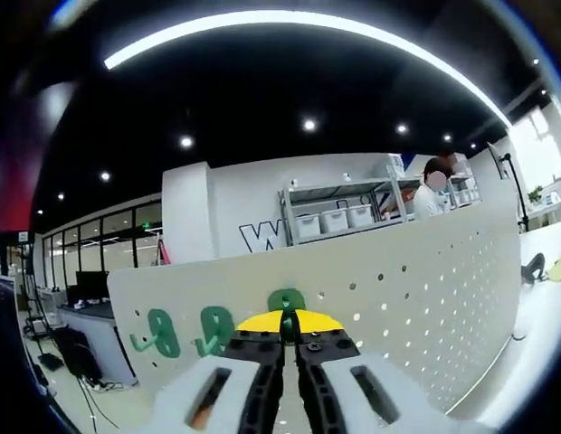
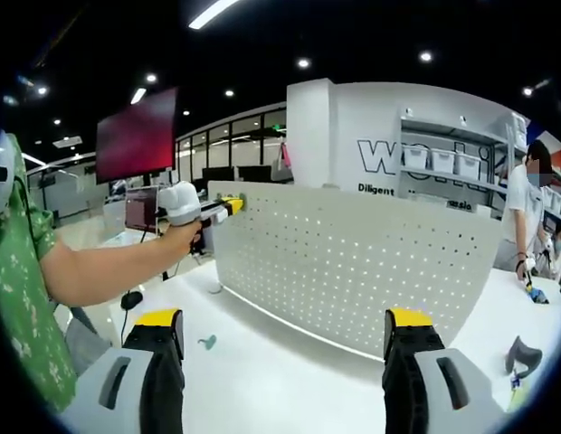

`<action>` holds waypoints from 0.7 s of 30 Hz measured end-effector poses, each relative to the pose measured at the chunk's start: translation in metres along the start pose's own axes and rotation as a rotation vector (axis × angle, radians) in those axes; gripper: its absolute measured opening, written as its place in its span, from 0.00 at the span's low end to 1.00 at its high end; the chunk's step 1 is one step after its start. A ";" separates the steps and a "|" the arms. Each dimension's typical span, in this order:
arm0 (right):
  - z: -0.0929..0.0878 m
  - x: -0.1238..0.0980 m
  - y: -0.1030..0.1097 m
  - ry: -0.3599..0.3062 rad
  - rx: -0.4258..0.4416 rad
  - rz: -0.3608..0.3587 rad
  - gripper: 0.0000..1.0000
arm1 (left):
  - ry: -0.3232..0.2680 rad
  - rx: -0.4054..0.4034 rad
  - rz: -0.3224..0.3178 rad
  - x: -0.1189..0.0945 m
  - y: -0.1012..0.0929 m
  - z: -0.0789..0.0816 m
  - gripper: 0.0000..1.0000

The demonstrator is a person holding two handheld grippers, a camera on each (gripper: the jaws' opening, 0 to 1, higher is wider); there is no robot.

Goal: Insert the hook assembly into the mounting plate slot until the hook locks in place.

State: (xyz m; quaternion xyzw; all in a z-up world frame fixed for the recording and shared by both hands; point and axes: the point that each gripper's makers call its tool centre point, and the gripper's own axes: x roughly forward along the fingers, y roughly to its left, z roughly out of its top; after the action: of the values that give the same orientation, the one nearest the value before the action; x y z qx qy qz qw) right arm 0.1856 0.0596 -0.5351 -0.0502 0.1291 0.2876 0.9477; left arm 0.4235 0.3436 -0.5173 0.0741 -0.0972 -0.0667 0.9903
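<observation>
In the left gripper view, my left gripper [image 1: 290, 333] is shut on a green hook [image 1: 286, 302] and holds it against the upright white perforated mounting plate [image 1: 425, 289]. Two more green hooks [image 1: 159, 333] [image 1: 213, 327] hang on the plate to its left. From the right gripper view, the left gripper [image 2: 228, 207], held by a person's hand, reaches the top left corner of the plate [image 2: 353, 262]. My right gripper [image 2: 283, 321] stands open over the white table, with nothing between its widely spread jaws. Below the plate's left end, a loose green hook [image 2: 206, 342] lies on the table.
The white table [image 2: 290, 371] runs in front of the plate. A dark object [image 2: 523, 354] lies at its right end. A person [image 2: 523, 208] stands at the far right by shelves with bins [image 2: 452, 163]. The holder's forearm [image 2: 99, 267] crosses from the left.
</observation>
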 end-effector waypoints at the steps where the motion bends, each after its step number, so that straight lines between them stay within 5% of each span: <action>1: 0.000 0.000 0.000 0.001 0.001 0.000 0.93 | 0.000 0.000 0.000 0.000 0.000 0.000 0.03; 21: -0.002 0.005 0.002 0.000 0.008 0.019 0.92 | -0.023 -0.001 0.010 -0.003 0.003 0.007 0.02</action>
State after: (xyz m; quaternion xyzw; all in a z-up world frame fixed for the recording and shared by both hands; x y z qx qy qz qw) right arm 0.1875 0.0638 -0.5388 -0.0453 0.1307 0.2962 0.9451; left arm 0.4197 0.3464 -0.5105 0.0723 -0.1087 -0.0625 0.9895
